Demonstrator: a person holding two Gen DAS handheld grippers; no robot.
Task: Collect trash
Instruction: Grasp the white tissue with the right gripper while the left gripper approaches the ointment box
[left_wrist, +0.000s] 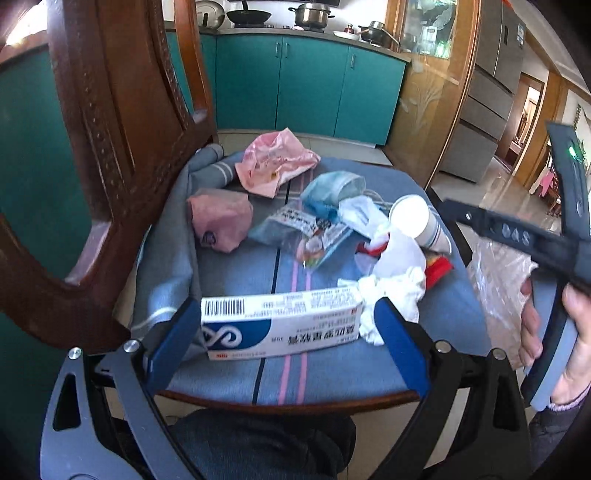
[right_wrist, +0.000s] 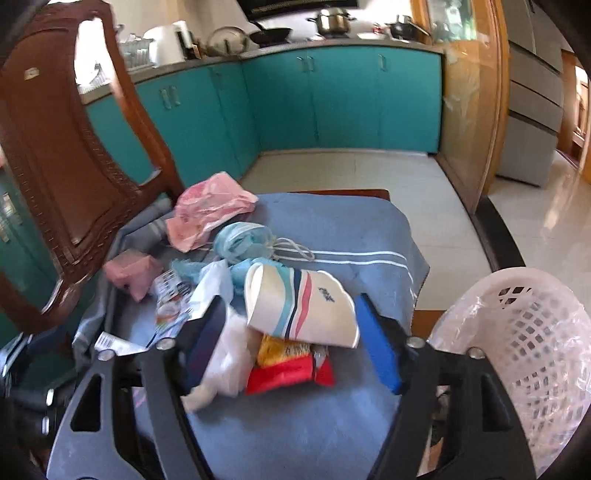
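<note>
The left tool (left_wrist: 284, 332) is spread, with the box (left_wrist: 280, 325) lying crosswise between its fingers: the long axis runs from one finger to the other, so the ends, not the flat faces, meet the pads. The left finger looks to be touching the barcode end. At the right end a wad of tissue (left_wrist: 391, 299) sits against the pad, and I cannot tell whether the finger reaches the box there. Whether the box is lifted or rests on the chair (left_wrist: 332, 369) is also unclear.

The right tool (right_wrist: 291, 339) is spread too, gripping nothing. Between its fingers lie the cup (right_wrist: 299, 302), on its side with its mouth toward the left finger, and under it, nearer the tool, a red wrapper (right_wrist: 288, 373). A white bag (right_wrist: 229, 354) crowds the left finger.

Ahead of both tools lie a blue mask (right_wrist: 243, 240) and pink bags (right_wrist: 207, 210). The basket (right_wrist: 524, 350) stands just right of the right tool, so that hand is the nearer to it. Its bottom is cut off, and the liner hides what it holds.
</note>
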